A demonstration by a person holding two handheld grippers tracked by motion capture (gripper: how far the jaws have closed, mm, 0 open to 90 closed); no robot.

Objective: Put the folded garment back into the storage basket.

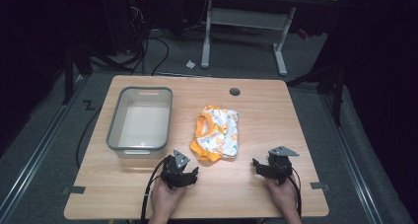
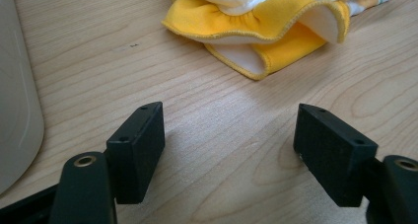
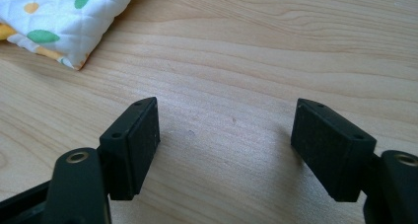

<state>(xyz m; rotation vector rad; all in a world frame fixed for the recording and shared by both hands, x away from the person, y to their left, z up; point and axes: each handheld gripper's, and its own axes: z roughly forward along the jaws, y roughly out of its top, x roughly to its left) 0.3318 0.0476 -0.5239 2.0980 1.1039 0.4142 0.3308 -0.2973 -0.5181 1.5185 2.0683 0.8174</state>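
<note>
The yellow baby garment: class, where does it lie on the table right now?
In the high view the garment lies mid-table, just right of the grey tub, ahead of the left gripper.

The folded garment point(image 3: 59, 21) is cut off by the right gripper view's top-left corner.

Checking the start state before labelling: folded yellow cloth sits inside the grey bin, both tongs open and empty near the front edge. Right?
Not quite. The yellow cloth lies on the table to the right of the grey bin, not in it; the high view shows this. Both the left tongs and right tongs are open and empty near the front edge.
</note>
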